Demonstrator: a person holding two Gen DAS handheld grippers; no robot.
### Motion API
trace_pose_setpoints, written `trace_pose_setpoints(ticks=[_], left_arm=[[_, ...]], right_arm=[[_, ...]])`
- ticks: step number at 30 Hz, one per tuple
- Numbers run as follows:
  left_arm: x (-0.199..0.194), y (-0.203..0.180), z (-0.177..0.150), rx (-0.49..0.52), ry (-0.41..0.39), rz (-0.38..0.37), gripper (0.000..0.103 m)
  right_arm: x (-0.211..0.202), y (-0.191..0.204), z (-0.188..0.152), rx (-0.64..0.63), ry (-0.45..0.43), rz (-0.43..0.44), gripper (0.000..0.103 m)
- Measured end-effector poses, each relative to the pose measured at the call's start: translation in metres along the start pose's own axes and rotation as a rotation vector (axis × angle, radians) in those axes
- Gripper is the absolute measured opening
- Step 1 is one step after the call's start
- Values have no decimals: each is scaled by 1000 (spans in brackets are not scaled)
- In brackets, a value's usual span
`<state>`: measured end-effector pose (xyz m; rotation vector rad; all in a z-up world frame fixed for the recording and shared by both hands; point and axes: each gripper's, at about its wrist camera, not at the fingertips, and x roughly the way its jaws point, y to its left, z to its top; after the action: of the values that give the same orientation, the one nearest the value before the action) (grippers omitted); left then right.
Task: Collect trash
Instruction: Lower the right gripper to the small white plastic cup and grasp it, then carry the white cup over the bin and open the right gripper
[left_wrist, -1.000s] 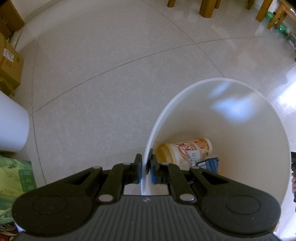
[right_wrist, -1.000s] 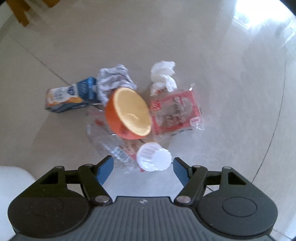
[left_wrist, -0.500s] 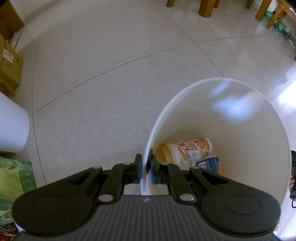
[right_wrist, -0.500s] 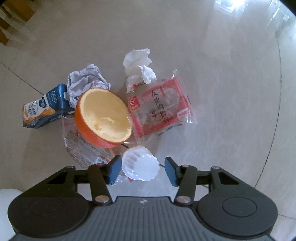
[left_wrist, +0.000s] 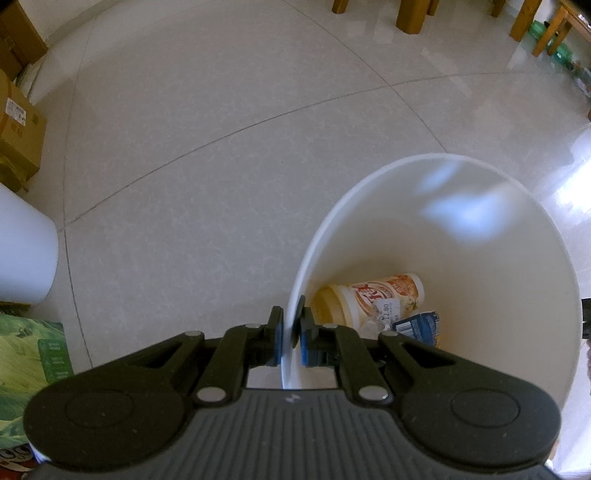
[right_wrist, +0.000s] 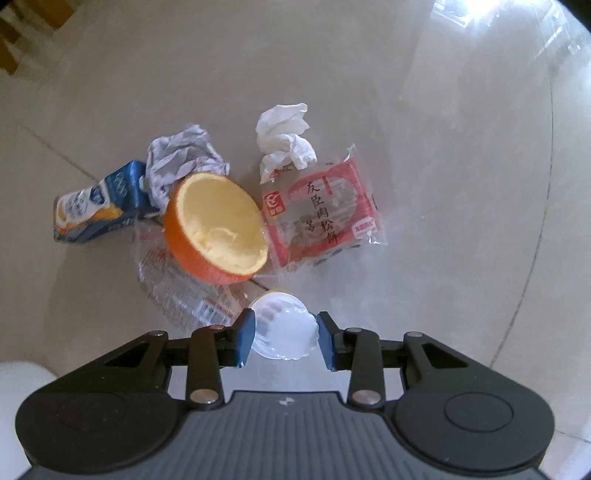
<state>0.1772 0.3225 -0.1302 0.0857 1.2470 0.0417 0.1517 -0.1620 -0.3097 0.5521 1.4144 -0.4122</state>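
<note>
Bin (left_wrist: 491, 236) rim pinched by left tongs (left_wrist: 290, 334); right tongs (right_wrist: 283, 338) closing around half-hidden cup (right_wrist: 284, 332).

From my left wrist camera, the gripper body covers the near rim of the white bin (left_wrist: 461, 221), and I cannot see the bin's floor beneath the cup (left_wrist: 380, 295) and the blue carton (left_wrist: 419, 325), whose near end the linkage hides. The cardboard boxes (left_wrist: 18, 129) and a white cylinder (left_wrist: 22, 251) are cut off at the left edge. The wooden furniture legs (left_wrist: 410, 14) are cropped at the far edge.

On the right wrist view, the orange peel (right_wrist: 214, 229) overlaps a clear wrapper (right_wrist: 177, 291), its print too small to read. The fluted plastic cup (right_wrist: 284, 328) looks blurred between the closing jaws.
</note>
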Motion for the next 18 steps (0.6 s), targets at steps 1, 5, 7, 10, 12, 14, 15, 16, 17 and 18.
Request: trace_pose_setpoints(ticks=[1, 5, 7, 10, 12, 14, 15, 16, 17, 18], left_arm=[[0, 0, 0, -3, 0, -2, 7], [0, 2, 0, -11, 1, -12, 7], [0, 2, -1, -2, -1, -3, 7], [0, 1, -1, 6, -2, 6, 7], [1, 2, 0, -6, 1, 0, 7], [1, 2, 0, -11, 2, -4, 7], [1, 1, 0, -10, 2, -3, 7], [1, 1, 0, -7, 1, -1, 7], [1, 1, 0, -6, 0, 0, 7], [1, 0, 0, -5, 0, 1, 7]], right_arm=[[-4, 3, -1, -23, 3, -8, 41], [-30, 19, -4, -128, 2, -38, 41], [-43, 26, -7, -163, 2, -39, 41], [-69, 42, -13, -233, -5, -41, 41], [-86, 52, -17, -285, -12, -31, 41], [-105, 64, -24, -345, -22, -15, 41], [-114, 70, -27, -377, -25, -9, 41], [-127, 78, -33, -417, -32, -4, 41], [-138, 83, -37, -453, -41, 11, 41], [-150, 90, -42, -491, -51, 30, 41]])
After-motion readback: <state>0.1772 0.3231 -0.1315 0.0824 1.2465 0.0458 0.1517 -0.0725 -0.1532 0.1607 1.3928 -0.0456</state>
